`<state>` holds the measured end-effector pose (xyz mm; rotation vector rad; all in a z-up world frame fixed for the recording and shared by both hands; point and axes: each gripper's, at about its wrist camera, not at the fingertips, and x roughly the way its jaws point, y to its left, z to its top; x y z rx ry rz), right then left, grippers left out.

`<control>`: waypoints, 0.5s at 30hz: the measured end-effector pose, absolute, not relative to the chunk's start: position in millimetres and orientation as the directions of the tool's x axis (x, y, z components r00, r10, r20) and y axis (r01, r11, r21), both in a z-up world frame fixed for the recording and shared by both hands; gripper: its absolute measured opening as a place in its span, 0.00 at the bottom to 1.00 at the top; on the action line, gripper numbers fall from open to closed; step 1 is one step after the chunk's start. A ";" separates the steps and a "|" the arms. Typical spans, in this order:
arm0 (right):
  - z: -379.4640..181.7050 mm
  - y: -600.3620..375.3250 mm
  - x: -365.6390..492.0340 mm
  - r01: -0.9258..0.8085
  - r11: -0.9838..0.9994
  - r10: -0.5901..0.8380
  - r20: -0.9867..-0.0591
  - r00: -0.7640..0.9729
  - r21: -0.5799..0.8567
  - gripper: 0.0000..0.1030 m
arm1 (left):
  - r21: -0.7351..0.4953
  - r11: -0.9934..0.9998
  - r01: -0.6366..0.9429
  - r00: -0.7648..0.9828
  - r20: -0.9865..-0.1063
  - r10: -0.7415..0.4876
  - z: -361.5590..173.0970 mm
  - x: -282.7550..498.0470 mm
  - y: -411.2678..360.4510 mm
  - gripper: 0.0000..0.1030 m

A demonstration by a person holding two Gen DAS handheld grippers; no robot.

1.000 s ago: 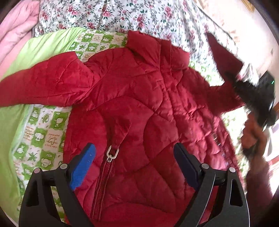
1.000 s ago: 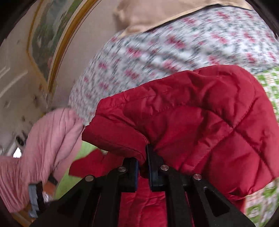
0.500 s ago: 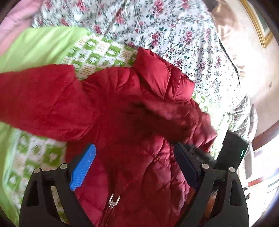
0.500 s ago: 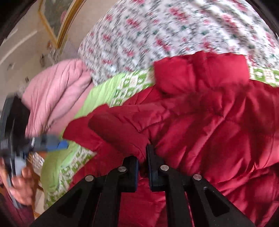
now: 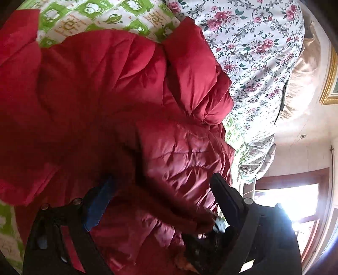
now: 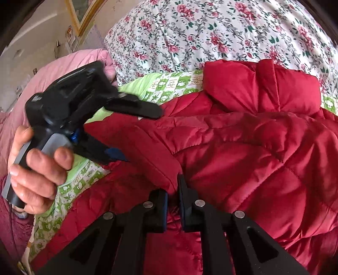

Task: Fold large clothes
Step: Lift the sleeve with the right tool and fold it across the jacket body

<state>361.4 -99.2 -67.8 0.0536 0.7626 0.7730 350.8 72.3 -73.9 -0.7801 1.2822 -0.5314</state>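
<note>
A red quilted jacket (image 5: 88,101) lies front up on a green patterned sheet (image 5: 101,17), collar (image 6: 259,84) toward the floral bedding. My right gripper (image 6: 173,190) is shut on the cuff of the jacket's sleeve (image 6: 147,152), which lies folded across the chest. My left gripper (image 5: 162,190) is open and hovers just above the jacket and the folded sleeve (image 5: 186,160). It also shows in the right wrist view (image 6: 135,131), held in a hand at the left, fingers spread over the jacket's edge.
A floral quilt (image 6: 211,31) is heaped behind the collar. A pink blanket (image 6: 59,67) lies at the left. A wall with a gold picture frame (image 5: 329,84) and a bright doorway (image 5: 285,203) lie beyond the bed.
My right gripper has carried the sleeve from up in the air down and across the jacket's chest. My left gripper has moved closer over the jacket, toward the collar.
</note>
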 end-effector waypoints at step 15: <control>-55.0 -145.2 341.2 -0.543 0.757 0.633 -0.611 0.475 0.363 0.26 | -0.328 0.900 0.287 0.431 -0.795 -0.427 -27.6 342.2 54.9 0.10</control>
